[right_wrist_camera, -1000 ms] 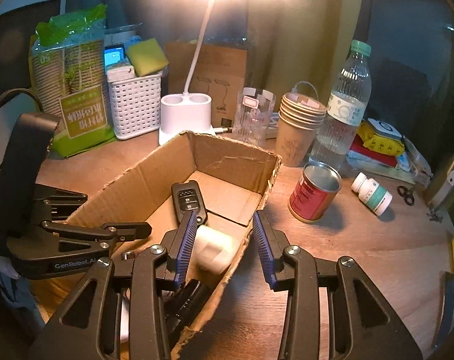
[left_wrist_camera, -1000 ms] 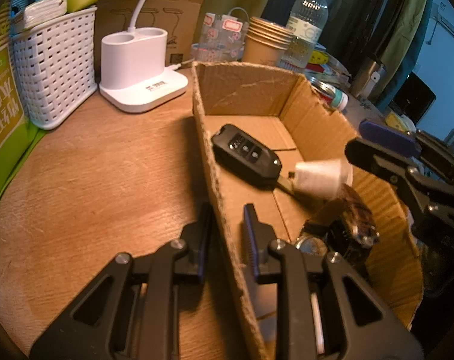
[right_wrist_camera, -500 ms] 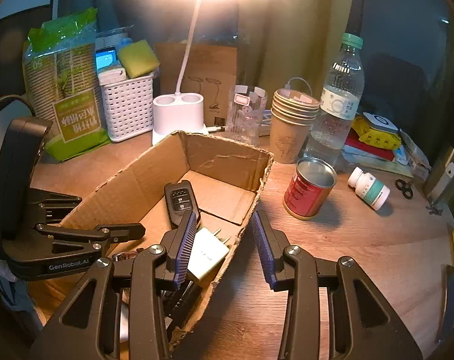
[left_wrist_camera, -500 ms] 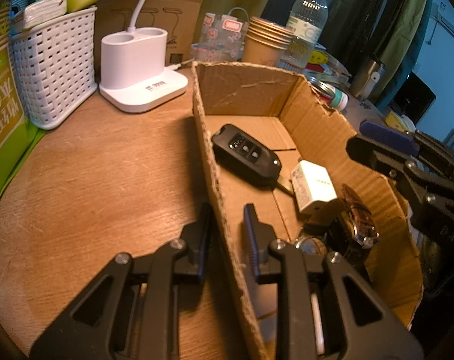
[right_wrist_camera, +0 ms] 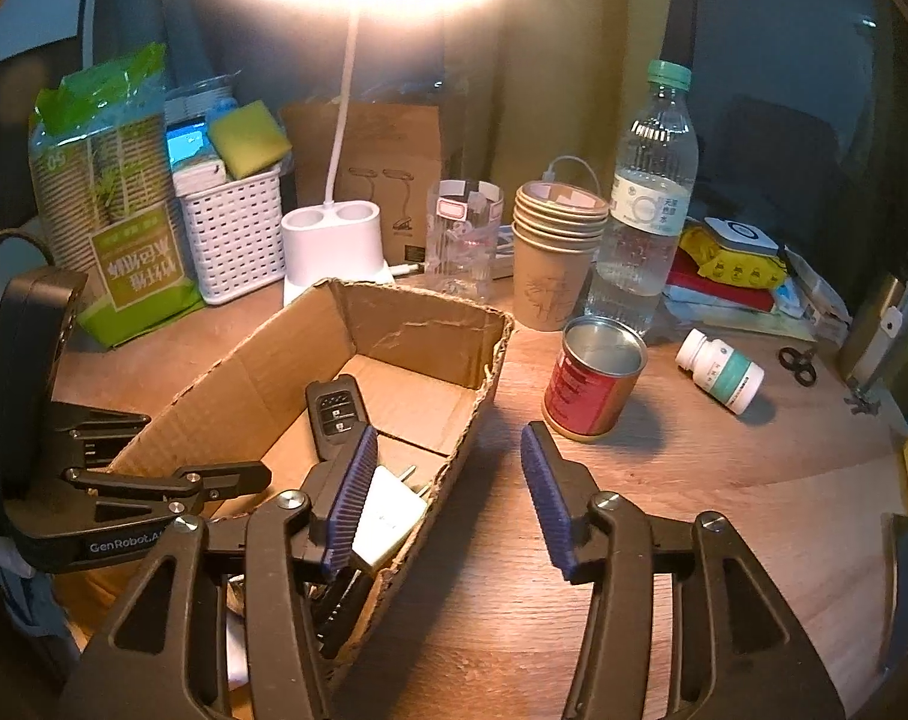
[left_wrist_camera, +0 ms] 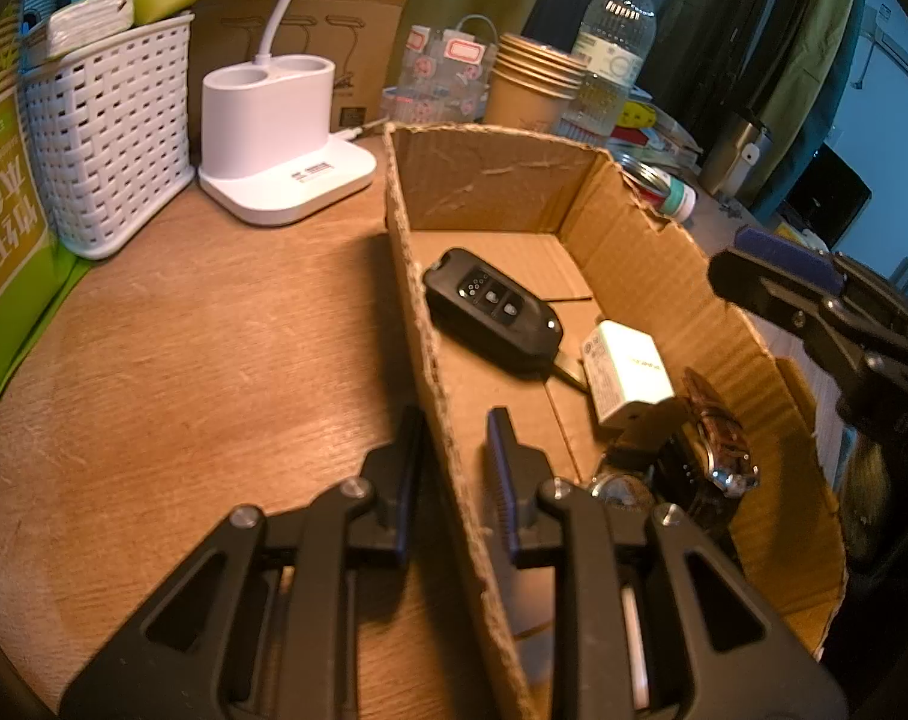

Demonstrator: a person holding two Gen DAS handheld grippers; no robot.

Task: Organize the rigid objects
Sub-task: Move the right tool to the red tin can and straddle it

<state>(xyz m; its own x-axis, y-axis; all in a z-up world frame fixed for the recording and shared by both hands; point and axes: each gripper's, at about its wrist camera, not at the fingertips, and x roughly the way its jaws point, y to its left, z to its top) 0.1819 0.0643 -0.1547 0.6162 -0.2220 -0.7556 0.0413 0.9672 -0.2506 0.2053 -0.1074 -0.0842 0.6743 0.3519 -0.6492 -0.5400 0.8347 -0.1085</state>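
Observation:
An open cardboard box [left_wrist_camera: 502, 180] lies on the wooden table. Inside it are a black car key fob [left_wrist_camera: 493, 312], a white charger plug [left_wrist_camera: 628, 375] and a wristwatch [left_wrist_camera: 712, 450]. My left gripper [left_wrist_camera: 450, 462] straddles the box's near-left wall and is shut on it. My right gripper [right_wrist_camera: 444, 498] hovers over the box's right wall [right_wrist_camera: 472, 420]; its jaws are opening and the pads touch nothing. The fob [right_wrist_camera: 336, 414] and the plug [right_wrist_camera: 387, 516] lie just beyond its left finger. The left gripper [right_wrist_camera: 153, 486] also shows at that view's left edge.
Right of the box stand a red tin can [right_wrist_camera: 592, 384], a stack of paper cups [right_wrist_camera: 556, 252] and a water bottle [right_wrist_camera: 652, 198]. A pill bottle [right_wrist_camera: 721, 372] lies on its side. Behind are a white lamp base [right_wrist_camera: 333, 246] and a white basket [right_wrist_camera: 231, 234].
The white plug, blurred in mid-air a second ago, now lies still in the box beside the key fob. The right gripper's jaws have spread wider. The left gripper has not moved.

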